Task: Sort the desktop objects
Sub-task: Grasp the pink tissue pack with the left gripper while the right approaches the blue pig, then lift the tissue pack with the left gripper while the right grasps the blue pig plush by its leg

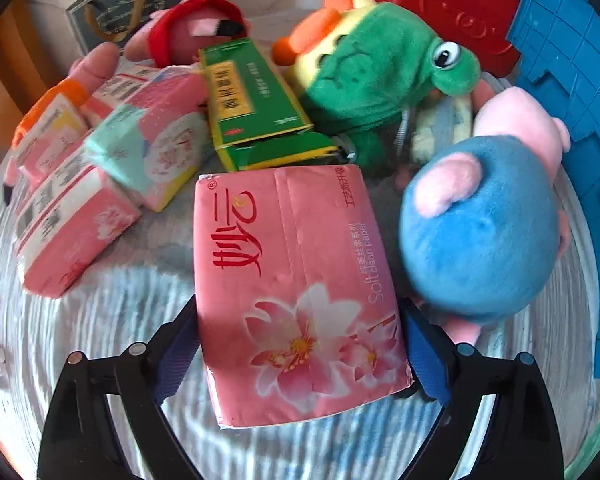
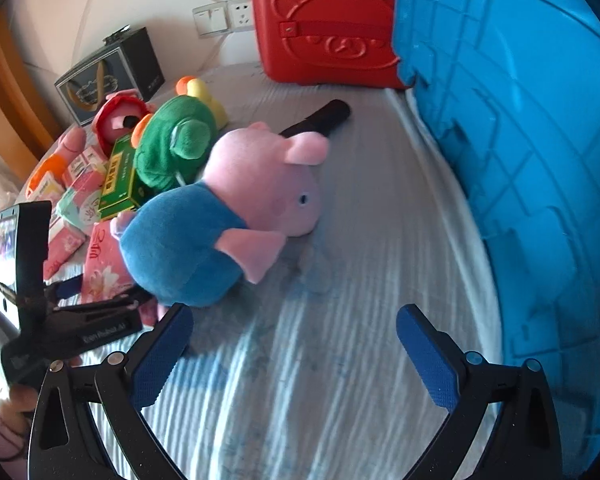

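Both tools tilt steeply downward with jaws spread wide: left tool [image 1: 300,344] straddling something, right tool [image 2: 295,344] holding nothing.

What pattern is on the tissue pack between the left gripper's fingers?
Pink with blossom flowers on the tissue pack; left wrist view.

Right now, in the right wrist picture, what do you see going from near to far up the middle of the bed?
Right claw → pig plush toy → black tube → red case at the wall.
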### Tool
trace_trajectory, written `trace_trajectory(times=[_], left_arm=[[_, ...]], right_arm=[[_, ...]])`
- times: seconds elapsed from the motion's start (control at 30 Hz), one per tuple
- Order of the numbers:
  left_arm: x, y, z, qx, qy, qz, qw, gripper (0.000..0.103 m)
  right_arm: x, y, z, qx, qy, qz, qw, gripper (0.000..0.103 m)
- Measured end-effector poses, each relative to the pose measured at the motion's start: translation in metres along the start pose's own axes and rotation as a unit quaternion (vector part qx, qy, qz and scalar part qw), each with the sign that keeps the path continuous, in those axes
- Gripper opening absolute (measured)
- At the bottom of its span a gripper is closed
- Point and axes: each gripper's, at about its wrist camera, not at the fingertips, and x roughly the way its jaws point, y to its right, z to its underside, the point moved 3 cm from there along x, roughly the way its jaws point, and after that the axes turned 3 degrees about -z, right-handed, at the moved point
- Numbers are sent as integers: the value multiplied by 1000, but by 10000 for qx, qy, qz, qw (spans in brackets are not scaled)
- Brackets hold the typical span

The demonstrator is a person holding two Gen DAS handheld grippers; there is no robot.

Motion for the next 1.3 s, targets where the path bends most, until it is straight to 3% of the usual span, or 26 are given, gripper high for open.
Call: trace_trajectory(times=[0.13,0.17,0.23,0.47,0.57,0.63,0.73,0.97,1.0,1.03,1.3], left_arm=[[-9,-36,21,-251,11,-85,9996,92],[-10,-43,25,-283,10,-70,9996,92],[-14,-51,32,-264,43,-89,9996,92],[-20,-51,43,14,256,-24,9997,92],[-21,-45,43,137,341,-7,9993,92],[-21,-42,41,181,393,23,9991,92],[-19,-44,36,317,467,38,9984,91],[-16,-48,31,433,544,32,9976,91],[-15,-49,31,441,555,12,9975,91],[-16,-49,32,461,566,-12,9973,91],[-68,-54,29,416,1099,78,9930,91]], right_arm=[[20,-25,2,-160,-214,-271,9993,99],[27,-32,5,-181,-295,-363,9987,95],[40,-44,9,-187,-469,-509,9974,75],[70,-72,24,-21,-731,-925,9930,74],[78,-77,24,22,-691,-976,9928,57],[83,-78,25,81,-706,-1046,9920,34],[90,-80,27,142,-751,-1130,9907,24],[92,-75,27,336,-531,-1211,9906,22],[90,-75,27,331,-483,-1181,9913,18],[85,-75,26,293,-387,-1190,9917,7],[10,-75,10,178,625,-1595,9851,6]])
